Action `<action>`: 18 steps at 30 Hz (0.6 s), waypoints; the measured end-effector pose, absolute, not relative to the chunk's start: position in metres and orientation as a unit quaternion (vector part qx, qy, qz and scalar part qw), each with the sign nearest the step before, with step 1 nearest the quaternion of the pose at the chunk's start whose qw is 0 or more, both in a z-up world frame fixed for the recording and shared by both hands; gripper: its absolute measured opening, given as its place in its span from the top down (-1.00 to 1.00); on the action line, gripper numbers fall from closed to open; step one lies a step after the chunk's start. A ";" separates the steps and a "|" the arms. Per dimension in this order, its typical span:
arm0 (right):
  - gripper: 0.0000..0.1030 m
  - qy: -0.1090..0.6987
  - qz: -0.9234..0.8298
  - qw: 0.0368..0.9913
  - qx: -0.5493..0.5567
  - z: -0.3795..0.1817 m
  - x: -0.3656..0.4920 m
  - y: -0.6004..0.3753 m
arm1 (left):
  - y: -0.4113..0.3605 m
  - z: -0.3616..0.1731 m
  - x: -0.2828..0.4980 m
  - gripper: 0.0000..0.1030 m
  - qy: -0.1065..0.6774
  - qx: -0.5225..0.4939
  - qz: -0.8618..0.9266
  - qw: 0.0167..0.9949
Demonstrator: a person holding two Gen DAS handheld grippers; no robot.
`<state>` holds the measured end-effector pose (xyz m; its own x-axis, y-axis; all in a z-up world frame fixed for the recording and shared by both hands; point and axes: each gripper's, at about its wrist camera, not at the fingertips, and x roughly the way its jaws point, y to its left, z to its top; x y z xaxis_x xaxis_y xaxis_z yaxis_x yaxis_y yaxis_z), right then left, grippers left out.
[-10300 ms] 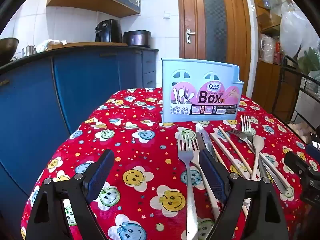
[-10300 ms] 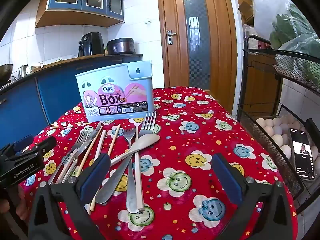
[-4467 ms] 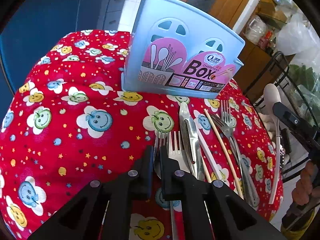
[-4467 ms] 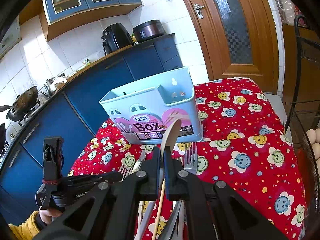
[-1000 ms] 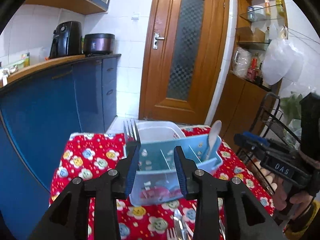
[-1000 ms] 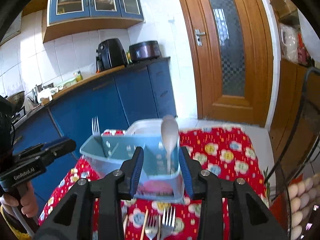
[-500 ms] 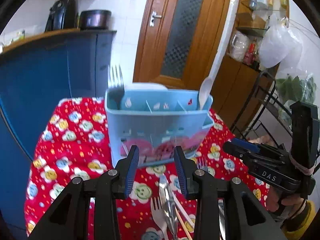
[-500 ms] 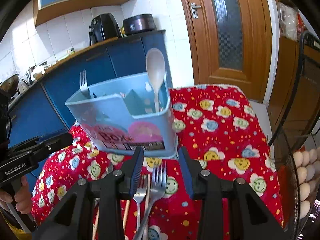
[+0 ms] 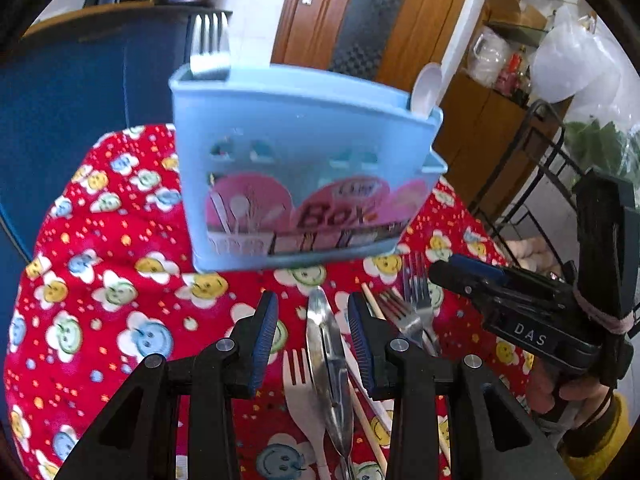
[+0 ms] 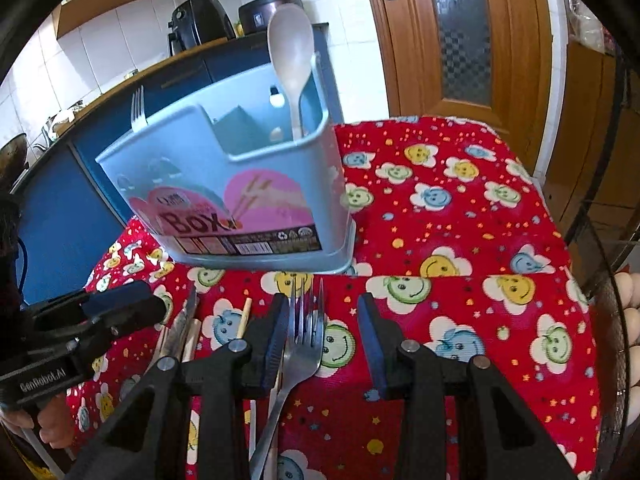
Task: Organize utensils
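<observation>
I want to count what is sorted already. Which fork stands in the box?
The fork at the box's left end, tines up above the rim. The other forks lie flat on the cloth.

Left wrist view. Centre: pale blue plastic utensil box (image 9: 304, 184) holding a steel fork (image 9: 210, 46) at its left end and a white plastic spoon (image 9: 426, 88) at its right. Bottom centre: left gripper (image 9: 313, 338), jaws parted over a steel knife (image 9: 326, 356) on the red smiley-patterned table (image 9: 104, 300). Lower right: right gripper (image 9: 516, 300), black.
</observation>
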<state>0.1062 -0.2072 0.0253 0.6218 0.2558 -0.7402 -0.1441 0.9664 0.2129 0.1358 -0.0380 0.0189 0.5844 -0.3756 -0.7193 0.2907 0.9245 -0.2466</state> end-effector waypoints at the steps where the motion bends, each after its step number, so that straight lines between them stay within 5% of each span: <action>1: 0.24 0.423 0.113 0.897 0.067 0.024 0.107 -0.207 | -0.039 0.016 0.136 0.28 0.419 -0.050 -0.188 0.887; 12: 0.42 0.431 0.124 0.891 0.072 0.011 0.117 -0.207 | -0.052 -0.008 0.146 0.28 0.445 -0.037 -0.189 0.875; 15: 0.64 0.431 0.130 0.889 0.079 0.009 0.119 -0.208 | -0.055 -0.011 0.148 0.28 0.445 -0.033 -0.186 0.875; 18: 0.70 0.429 0.138 0.889 0.081 0.009 0.120 -0.205 | -0.057 -0.012 0.149 0.49 0.440 -0.026 -0.185 0.878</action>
<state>0.1199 -0.2050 0.0093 0.5946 0.3151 -0.7397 -0.1757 0.9487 0.2629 0.1489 -0.0570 -0.0118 0.5448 -0.3473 -0.7633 0.3020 0.9304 -0.2078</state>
